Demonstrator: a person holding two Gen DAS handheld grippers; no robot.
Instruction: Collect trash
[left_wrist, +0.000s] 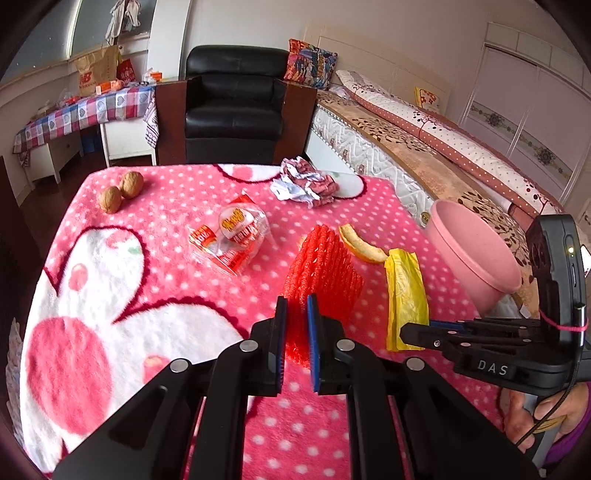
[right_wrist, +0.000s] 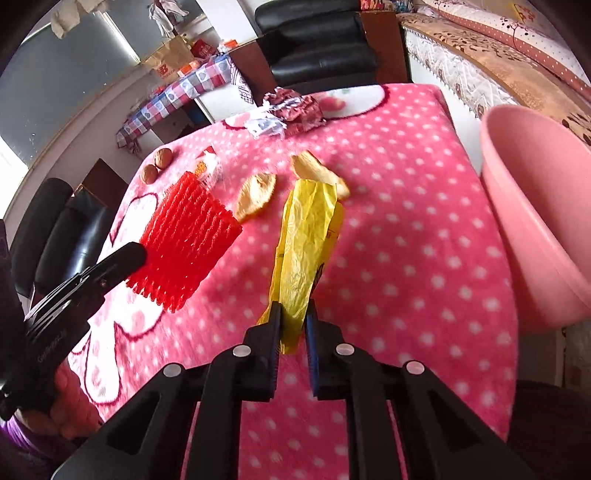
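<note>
The blanket (left_wrist: 166, 258) is bright pink with white polka dots and large white shapes outlined in dark red. On it lie a red foam net (left_wrist: 321, 273), a yellow plastic bag (right_wrist: 303, 240), pale yellow-tan peel pieces (right_wrist: 256, 197), two brown walnuts (left_wrist: 122, 192) and a clear wrapper with red and yellow print (left_wrist: 231, 240). The basin (right_wrist: 535, 214) is plain pale pink, and the gripper fingers (left_wrist: 314, 343) are black with blue pads.

The desk (left_wrist: 177, 295) wears a fluffy pink cover with white dots and big flower shapes. Two walnuts (left_wrist: 122, 192) sit near its far left corner, and crumpled paper wrappers (left_wrist: 304, 182) lie at the far edge. In the middle lies a clear snack packet (left_wrist: 236, 236), with pieces of fruit peel (right_wrist: 258, 195) toward the right edge.
</note>
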